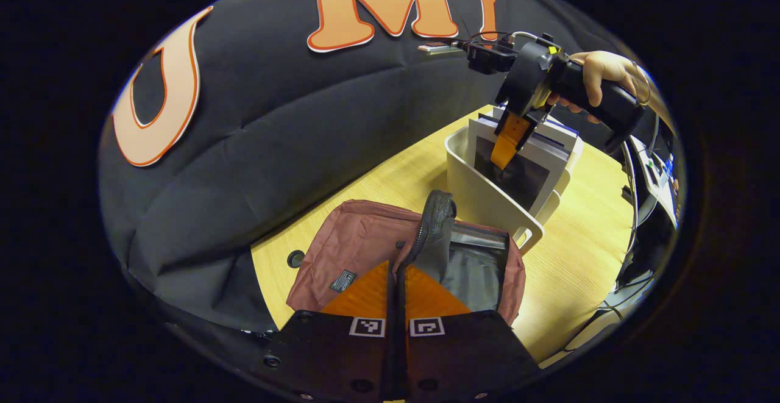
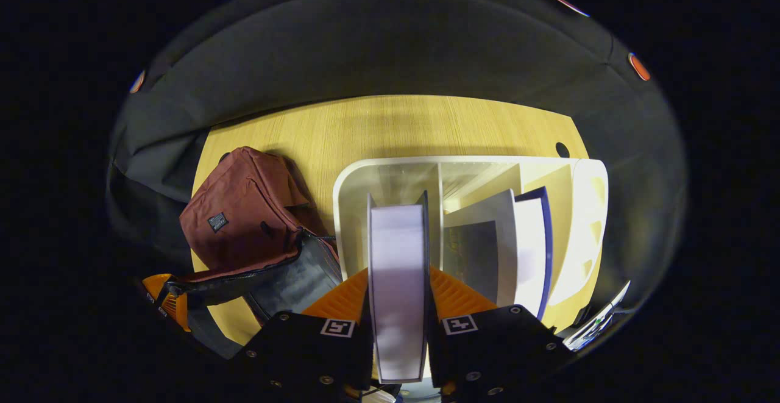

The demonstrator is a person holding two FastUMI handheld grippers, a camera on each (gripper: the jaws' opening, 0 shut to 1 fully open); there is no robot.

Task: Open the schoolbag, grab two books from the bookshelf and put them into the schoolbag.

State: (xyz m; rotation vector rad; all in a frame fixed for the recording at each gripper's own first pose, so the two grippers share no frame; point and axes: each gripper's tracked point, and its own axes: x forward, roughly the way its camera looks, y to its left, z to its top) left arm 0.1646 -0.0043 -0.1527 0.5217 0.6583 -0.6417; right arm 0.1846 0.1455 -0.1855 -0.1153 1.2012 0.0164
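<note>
Your right gripper (image 2: pixel 399 324) clenches a book (image 2: pixel 397 269) standing upright in the shelf (image 2: pixel 390 168), while your left gripper (image 1: pixel 397 281) seems to pinch the bag (image 1: pixel 359 244) flap, the bag lying left of it.

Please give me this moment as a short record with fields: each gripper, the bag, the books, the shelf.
left gripper: shut on the schoolbag flap, holding it up
right gripper: shut on a book standing in the bookshelf
schoolbag: open, lying on the table beside the shelf
bookshelf: white, with dividers
other books: leaning in the next compartment
books in bag: none seen
</note>
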